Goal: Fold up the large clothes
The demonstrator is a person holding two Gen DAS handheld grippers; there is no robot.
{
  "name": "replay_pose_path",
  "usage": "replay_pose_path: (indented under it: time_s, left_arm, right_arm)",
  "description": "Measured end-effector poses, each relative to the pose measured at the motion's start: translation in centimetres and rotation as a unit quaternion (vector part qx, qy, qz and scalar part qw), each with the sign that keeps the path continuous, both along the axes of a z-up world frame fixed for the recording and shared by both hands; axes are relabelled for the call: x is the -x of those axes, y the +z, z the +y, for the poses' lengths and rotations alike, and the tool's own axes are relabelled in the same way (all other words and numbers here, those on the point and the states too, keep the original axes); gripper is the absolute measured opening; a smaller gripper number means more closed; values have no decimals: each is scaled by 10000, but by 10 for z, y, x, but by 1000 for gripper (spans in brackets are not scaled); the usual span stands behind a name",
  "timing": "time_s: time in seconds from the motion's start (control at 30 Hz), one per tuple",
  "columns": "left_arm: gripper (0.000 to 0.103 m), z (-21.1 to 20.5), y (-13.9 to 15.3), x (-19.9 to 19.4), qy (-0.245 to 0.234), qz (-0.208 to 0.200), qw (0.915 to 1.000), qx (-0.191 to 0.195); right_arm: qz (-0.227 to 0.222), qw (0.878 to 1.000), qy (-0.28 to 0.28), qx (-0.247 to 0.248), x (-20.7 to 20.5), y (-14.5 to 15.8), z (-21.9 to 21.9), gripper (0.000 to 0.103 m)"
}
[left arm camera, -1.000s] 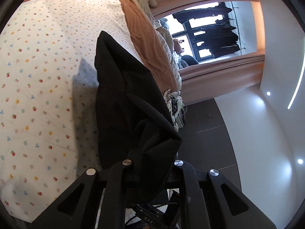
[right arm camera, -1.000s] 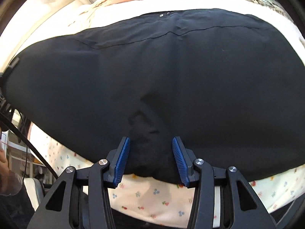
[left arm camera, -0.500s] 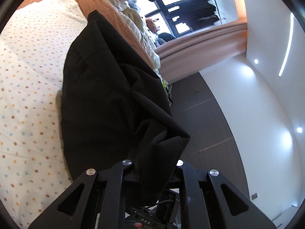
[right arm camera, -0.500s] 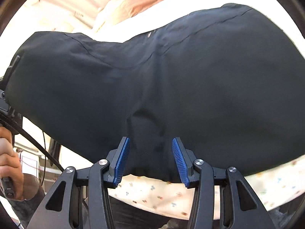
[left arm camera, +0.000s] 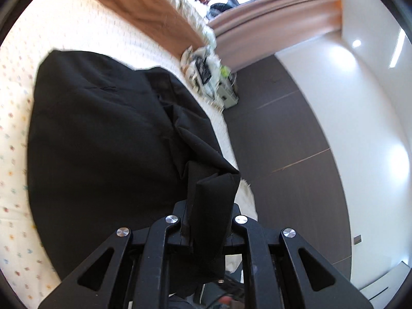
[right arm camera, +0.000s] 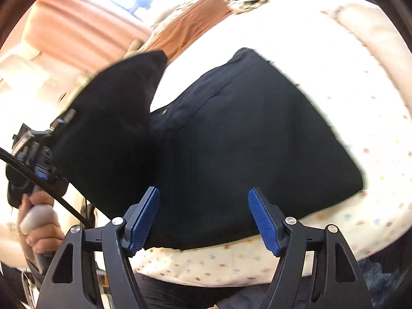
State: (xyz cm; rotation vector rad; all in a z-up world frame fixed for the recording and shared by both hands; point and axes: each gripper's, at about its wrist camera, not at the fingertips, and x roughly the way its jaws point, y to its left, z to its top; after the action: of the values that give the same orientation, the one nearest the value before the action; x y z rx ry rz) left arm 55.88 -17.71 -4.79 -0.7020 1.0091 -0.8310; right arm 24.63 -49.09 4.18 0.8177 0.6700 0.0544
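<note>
A large black garment [left arm camera: 103, 141] lies on the bed's flowered sheet [left arm camera: 15, 206]. My left gripper [left arm camera: 206, 221] is shut on a folded corner of it, and the cloth hides the fingertips. In the right wrist view that lifted corner [right arm camera: 110, 128] hangs at the left from the left gripper [right arm camera: 33, 154], which a hand [right arm camera: 38, 221] holds. The rest of the garment [right arm camera: 257, 141] lies flat. My right gripper [right arm camera: 203, 219] is opening. Its blue pads [right arm camera: 144, 219] stand wide apart beside the garment's near edge without pressing it.
An orange blanket [left arm camera: 144, 7] and pale bedding lie at the far end of the bed. A pile of small clutter [left arm camera: 208, 74] sits by the bed's edge. Dark floor [left arm camera: 283, 154] and a white wall lie to the right. The sheet's near edge [right arm camera: 219, 265] is just below the right gripper.
The right jaws have spread and let go of the garment's edge. The left gripper has carried its corner sideways over the garment, and both views have swung and rolled.
</note>
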Motion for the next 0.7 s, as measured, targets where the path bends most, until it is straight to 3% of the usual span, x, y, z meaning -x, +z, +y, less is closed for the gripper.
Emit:
replay_pose_path:
  time_s: [0.37, 0.7]
  left_arm:
    - [13, -70, -17, -4, -552, 235, 9976, -350]
    - [13, -118, -43, 4, -874, 488, 9928, -663]
  right_arm:
    - [23, 9977, -647, -198, 50, -16, -35, 70]
    - [98, 9954, -867, -396, 85, -8, -49, 70]
